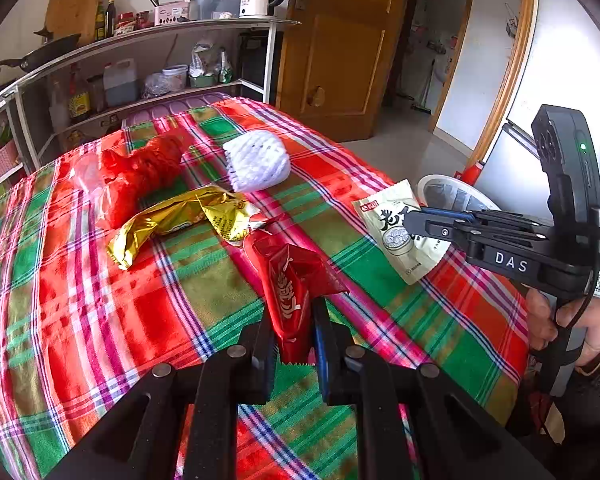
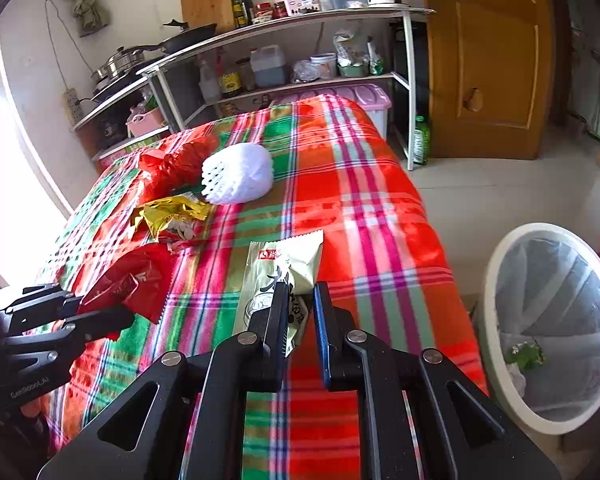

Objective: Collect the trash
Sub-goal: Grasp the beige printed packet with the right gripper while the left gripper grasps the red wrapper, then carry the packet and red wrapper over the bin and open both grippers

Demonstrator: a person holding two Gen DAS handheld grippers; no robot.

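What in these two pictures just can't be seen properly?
- Red wrapper: its near end sits behind the left gripper fingers, left view.
- Pale green packet: lower print covered by the right gripper, right view.
- Trash bin: cut by the right edge; green scrap inside too small to identify.

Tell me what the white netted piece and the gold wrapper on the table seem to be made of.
White netted sleeve: likely soft foam mesh, matte, with regular punched holes, like fruit padding. Crumpled gold wrapper: seemingly metallised plastic film, glossy, with sharp creases and bright glints. Neither can be confirmed by sight alone.
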